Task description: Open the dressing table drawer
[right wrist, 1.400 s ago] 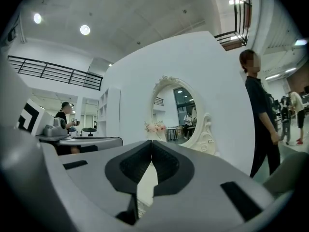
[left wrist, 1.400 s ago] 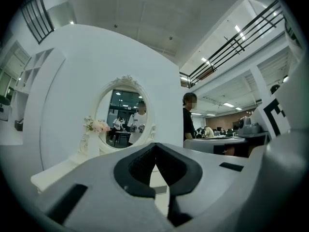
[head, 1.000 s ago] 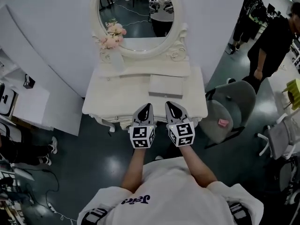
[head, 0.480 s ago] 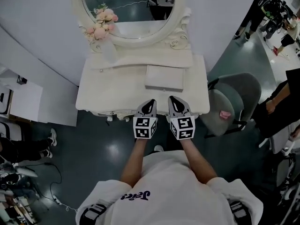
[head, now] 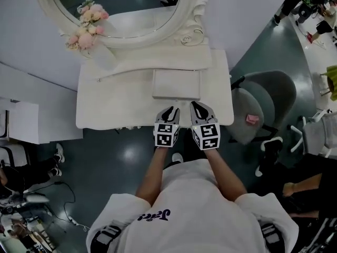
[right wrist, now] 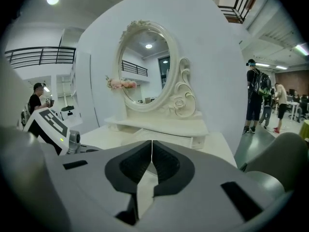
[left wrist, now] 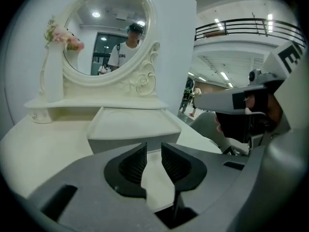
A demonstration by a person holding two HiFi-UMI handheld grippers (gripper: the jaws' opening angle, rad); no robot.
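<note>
the only drawer fronts in view on the dressing table (head: 105,104) are small ones at the two ends of its raised back shelf. the right-end drawer (right wrist: 198,141) has a round knob and sits flush with the shelf. the left-end drawer (left wrist: 38,115) also shows a knob. from above, nothing can be seen under the table's front edge, so i cannot tell whether another drawer front sits there.

both grippers hang over the front edge of the table, side by side, pointing toward its back. the left gripper (head: 169,110) has its jaws a narrow gap apart; they have just been opening, and only bare table top shows between them. the right gripper (head: 199,107), just beside it, has its jaws together at the tips, with nothing in them.

just behind the grippers, a flat rectangular box (head: 176,84) lies on the table top. at the back of the table stands an oval mirror (head: 121,9), with pink flowers (head: 87,28) in a pale vase (head: 102,57) at its left. a grey chair (head: 263,107) stands off the table's right end, with a small pink item (head: 251,118) on its seat.
</note>
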